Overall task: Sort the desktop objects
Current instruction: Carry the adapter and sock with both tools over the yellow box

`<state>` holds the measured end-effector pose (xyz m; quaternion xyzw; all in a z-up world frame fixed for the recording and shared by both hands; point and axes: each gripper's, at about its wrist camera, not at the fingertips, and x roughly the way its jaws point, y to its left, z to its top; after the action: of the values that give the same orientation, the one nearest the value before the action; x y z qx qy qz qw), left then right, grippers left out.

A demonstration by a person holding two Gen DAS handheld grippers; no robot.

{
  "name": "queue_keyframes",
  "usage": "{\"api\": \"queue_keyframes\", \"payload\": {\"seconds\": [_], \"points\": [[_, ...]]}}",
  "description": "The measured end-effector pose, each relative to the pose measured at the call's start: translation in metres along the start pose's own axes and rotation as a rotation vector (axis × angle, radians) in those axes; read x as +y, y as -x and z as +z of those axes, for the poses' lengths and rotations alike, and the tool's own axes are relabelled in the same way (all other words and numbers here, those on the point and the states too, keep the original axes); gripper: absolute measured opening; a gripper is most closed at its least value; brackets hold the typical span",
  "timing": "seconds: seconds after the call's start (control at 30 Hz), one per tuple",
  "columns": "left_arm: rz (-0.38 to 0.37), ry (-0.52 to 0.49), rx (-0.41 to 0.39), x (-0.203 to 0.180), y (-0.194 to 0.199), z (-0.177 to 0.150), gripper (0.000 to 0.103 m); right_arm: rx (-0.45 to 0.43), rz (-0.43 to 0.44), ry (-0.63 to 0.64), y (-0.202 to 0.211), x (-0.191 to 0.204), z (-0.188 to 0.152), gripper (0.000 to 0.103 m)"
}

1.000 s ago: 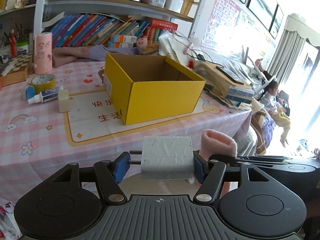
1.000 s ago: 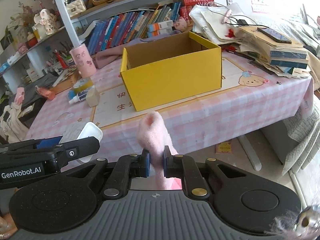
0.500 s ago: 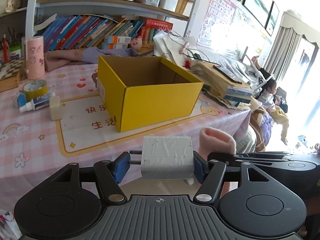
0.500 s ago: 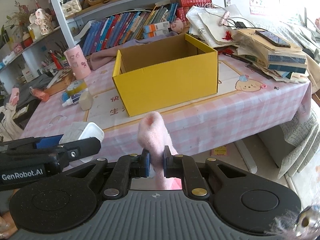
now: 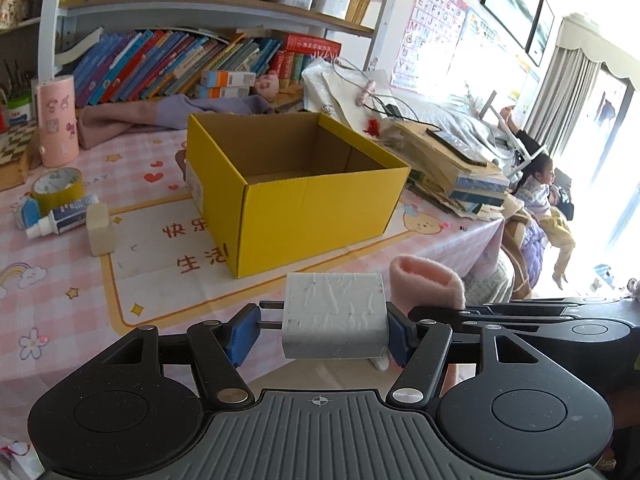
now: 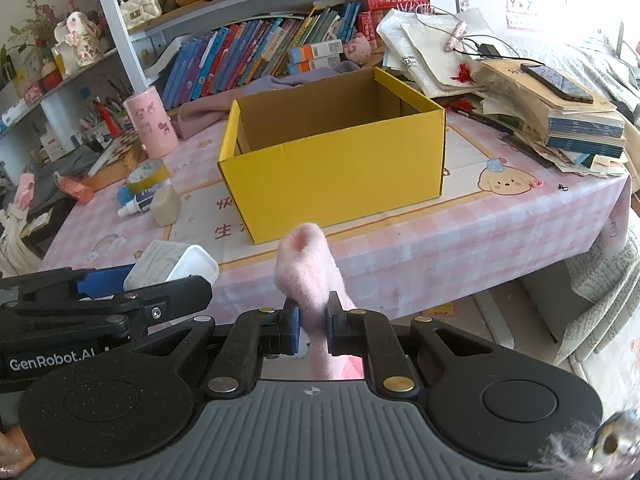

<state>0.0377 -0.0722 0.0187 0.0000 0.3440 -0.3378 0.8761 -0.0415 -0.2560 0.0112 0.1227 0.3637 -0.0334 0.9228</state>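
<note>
An open yellow cardboard box (image 5: pixel 296 196) stands in the middle of the pink table; it also shows in the right wrist view (image 6: pixel 332 168), and what I see of its inside looks empty. My left gripper (image 5: pixel 320 330) is shut on a white plug adapter (image 5: pixel 334 322), held just off the table's near edge. My right gripper (image 6: pixel 313 330) is shut on a pink fuzzy sock (image 6: pixel 310 272), beside the left one. The sock (image 5: pixel 426 284) shows right of the adapter in the left wrist view.
Left of the box lie a tape roll (image 5: pixel 58 190), a glue bottle (image 5: pixel 60 220) and a beige eraser block (image 5: pixel 98 230). A pink cup (image 5: pixel 58 120) stands behind them. A book stack with a phone (image 6: pixel 556 116) fills the right. Shelves of books stand behind.
Both grippers have moved forward, closer to the table and box, still holding the adapter and the sock. The box looks larger and nearer now.
</note>
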Motion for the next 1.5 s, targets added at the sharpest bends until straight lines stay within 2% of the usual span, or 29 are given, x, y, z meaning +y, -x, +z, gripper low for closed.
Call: {"api": "queue_keyframes", "payload": {"seconds": [0.53, 0.77, 0.87, 1.07, 1.2, 1.5], "points": [[0.013, -0.026, -0.042, -0.002, -0.024, 0.028, 0.065, 0.001, 0.022, 0.055, -0.025, -0.007, 0.031, 0.011], [0.002, 0.010, -0.083, -0.004, -0.034, 0.061, 0.065, -0.070, 0.046, 0.080, -0.026, -0.016, 0.065, 0.011], [0.009, 0.010, -0.126, -0.007, -0.033, 0.078, 0.065, -0.123, 0.058, 0.105, -0.023, -0.019, 0.083, 0.011], [0.056, -0.004, -0.230, -0.013, -0.036, 0.114, 0.065, -0.238, 0.105, 0.131, -0.022, -0.027, 0.127, 0.011], [0.093, -0.001, -0.269, -0.016, -0.041, 0.131, 0.065, -0.298, 0.140, 0.164, -0.026, -0.034, 0.156, 0.011], [0.178, 0.011, -0.324, -0.018, -0.065, 0.161, 0.065, -0.367, 0.218, 0.216, -0.049, -0.050, 0.209, 0.011]]}}
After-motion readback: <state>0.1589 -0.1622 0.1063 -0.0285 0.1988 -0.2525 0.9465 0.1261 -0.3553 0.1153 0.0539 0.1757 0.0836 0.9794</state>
